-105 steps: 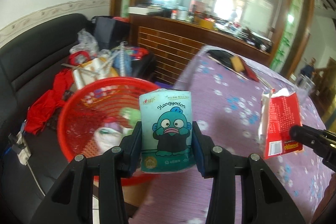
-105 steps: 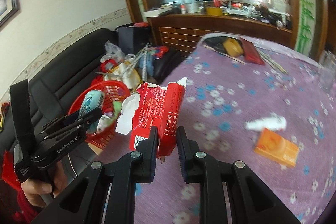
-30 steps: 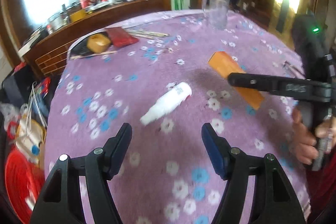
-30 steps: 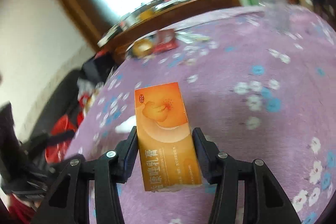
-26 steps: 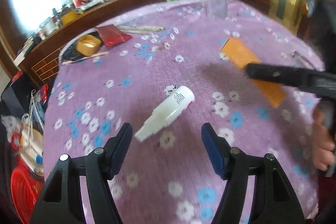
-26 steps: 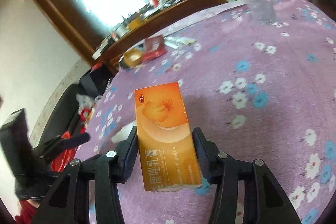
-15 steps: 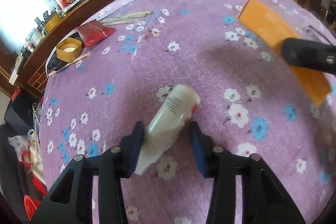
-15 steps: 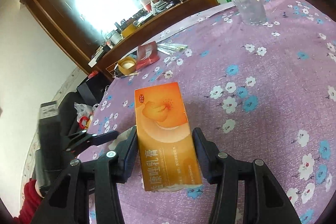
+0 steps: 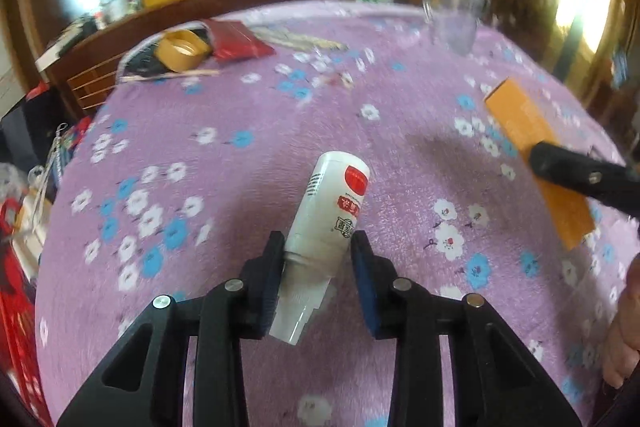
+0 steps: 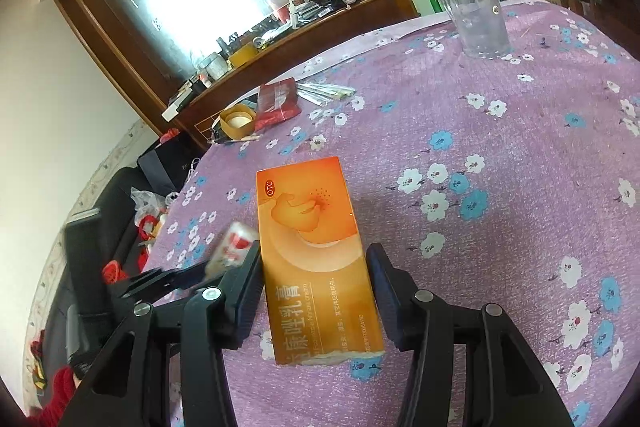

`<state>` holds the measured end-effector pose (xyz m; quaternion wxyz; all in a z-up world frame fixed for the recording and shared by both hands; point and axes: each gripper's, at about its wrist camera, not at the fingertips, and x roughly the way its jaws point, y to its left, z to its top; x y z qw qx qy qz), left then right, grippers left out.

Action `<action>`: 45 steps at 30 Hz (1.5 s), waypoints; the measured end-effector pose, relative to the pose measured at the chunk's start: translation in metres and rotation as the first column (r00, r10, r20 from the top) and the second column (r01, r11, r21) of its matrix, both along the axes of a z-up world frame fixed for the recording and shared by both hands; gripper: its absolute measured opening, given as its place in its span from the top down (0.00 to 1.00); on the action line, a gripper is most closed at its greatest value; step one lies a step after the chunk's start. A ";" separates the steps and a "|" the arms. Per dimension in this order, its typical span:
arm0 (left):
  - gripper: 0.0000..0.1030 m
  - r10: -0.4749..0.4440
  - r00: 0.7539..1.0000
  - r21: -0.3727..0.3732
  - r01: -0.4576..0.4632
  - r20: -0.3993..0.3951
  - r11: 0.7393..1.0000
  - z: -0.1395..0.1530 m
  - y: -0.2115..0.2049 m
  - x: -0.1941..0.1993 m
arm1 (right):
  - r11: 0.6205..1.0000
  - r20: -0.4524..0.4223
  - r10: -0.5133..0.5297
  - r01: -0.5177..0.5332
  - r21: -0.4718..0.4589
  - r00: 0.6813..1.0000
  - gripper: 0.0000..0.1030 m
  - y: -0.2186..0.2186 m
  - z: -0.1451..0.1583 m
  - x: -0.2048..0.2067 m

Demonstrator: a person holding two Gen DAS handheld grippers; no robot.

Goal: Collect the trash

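Currently mid-pickup, 2 items in hand at once. Left gripper [image 9: 318,259] just finished closing, now clamped on white plastic bottle [image 9: 326,231], red-labelled end tilted up and away, capped end down between the pads. Right gripper [image 10: 316,279] clamped on orange ointment box [image 10: 316,255], long sides against the pads, held over the near part of the table [image 10: 520,155]. Neither item in a bin yet; red basket [image 9: 16,327] glimpsed beyond the table's left edge, off the cloth, likely the drop point. Left on the purple flowered cloth near the far-left edge: yellow lid [image 10: 238,121], red foil packet [image 10: 278,101], a few thin sticks [image 10: 328,91]. Clear glass pitcher [image 10: 474,7] upright toward the far-right edge, probably not trash. Judged roughly midway: both held items to be dropped first, then the far-edge cluster.
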<state>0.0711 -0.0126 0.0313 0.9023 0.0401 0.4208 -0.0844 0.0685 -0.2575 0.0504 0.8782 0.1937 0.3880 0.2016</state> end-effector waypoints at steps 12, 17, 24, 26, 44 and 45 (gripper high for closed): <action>0.68 0.115 0.973 -0.003 -0.117 0.202 0.993 0.014 0.020 -0.019 | 0.969 0.129 -0.024 0.054 -0.240 0.991 0.46 0.030 0.012 -0.016; 0.68 0.133 0.969 -0.001 -0.136 0.209 0.991 0.014 0.024 -0.018 | 0.957 0.147 -0.021 0.062 -0.284 0.989 0.46 0.036 0.014 -0.019; 0.68 0.160 0.958 0.020 -0.169 0.238 0.985 0.017 0.027 -0.021 | 0.952 0.159 -0.004 0.053 -0.303 0.987 0.46 0.041 0.015 -0.022; 0.68 0.167 0.957 0.021 -0.177 0.237 0.984 0.017 0.028 -0.021 | 0.951 0.160 -0.004 0.054 -0.305 0.987 0.46 0.041 0.016 -0.023; 0.68 0.179 0.948 0.048 -0.198 0.262 0.979 0.018 0.028 -0.024 | 0.948 0.170 0.009 0.046 -0.315 0.985 0.46 0.045 0.017 -0.024; 0.68 0.180 0.948 0.049 -0.199 0.264 0.979 0.018 0.029 -0.024 | 0.948 0.171 0.008 0.047 -0.315 0.985 0.46 0.045 0.017 -0.024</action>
